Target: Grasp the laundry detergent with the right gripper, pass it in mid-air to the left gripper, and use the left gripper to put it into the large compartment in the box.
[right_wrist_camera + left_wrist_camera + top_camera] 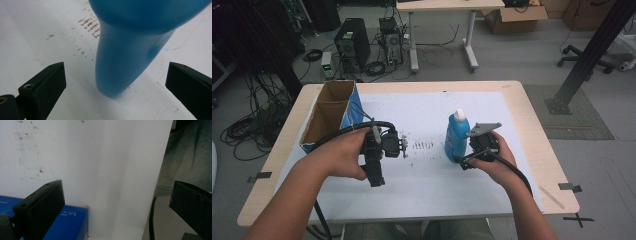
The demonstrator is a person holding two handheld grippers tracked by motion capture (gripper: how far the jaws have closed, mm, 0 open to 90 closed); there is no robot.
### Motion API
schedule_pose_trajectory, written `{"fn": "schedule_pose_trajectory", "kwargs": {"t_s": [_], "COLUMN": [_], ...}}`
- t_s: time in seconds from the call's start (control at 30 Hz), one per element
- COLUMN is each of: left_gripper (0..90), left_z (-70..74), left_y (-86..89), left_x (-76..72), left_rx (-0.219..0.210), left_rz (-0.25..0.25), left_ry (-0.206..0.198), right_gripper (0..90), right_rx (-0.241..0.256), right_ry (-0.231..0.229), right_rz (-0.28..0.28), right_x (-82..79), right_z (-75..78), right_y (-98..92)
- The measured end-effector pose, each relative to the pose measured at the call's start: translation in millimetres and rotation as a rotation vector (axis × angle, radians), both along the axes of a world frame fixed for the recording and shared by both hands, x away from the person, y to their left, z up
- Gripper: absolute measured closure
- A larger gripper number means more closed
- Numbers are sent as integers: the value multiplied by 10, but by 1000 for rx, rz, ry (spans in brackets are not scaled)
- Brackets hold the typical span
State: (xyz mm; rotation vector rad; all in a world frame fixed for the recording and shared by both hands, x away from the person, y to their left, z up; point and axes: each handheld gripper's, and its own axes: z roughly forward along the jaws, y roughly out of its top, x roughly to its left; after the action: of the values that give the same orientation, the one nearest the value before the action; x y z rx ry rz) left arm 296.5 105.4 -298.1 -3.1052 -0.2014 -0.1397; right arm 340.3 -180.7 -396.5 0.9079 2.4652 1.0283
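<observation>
A blue bottle (pixel 456 136) with a white cap stands upright on the white sheet (pixel 432 180), right of the middle. My right gripper (pixel 463 161) is held low at its base. In the right gripper view the blue bottle (pixel 125 60) rises between the wide-apart black jaws of the right gripper (pixel 115 68), with a gap on each side. My left gripper (pixel 384 147) hovers left of centre, next to an open blue cardboard box (pixel 332 115). In its own view the left gripper (pixel 117 192) is open with nothing between the jaws, and a corner of the blue box (pixel 71 221) shows beside one jaw.
Small dark marks (pixel 423 145) dot the sheet between the grippers. The box stands at the table's left side. The wooden table rim (pixel 557 165) frames the sheet. On the floor beyond are computer towers (pixel 352 45), cables and another desk (pixel 447 7).
</observation>
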Motion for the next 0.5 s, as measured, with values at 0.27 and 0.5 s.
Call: {"fn": "schedule_pose_trajectory", "kwargs": {"t_s": [0.27, 0.5], "left_gripper": [2, 2], "left_z": [-2, -21], "left_y": [12, 7], "left_x": [-18, -34], "left_rx": [-1, -1], "left_rz": [3, 0], "left_ry": [-1, 0], "right_gripper": [26, 17], "right_rx": [24, 14], "right_ry": [-33, -81], "right_rz": [-38, -66], "right_x": [16, 16], "right_z": [-70, -133], "right_y": [82, 143]}}
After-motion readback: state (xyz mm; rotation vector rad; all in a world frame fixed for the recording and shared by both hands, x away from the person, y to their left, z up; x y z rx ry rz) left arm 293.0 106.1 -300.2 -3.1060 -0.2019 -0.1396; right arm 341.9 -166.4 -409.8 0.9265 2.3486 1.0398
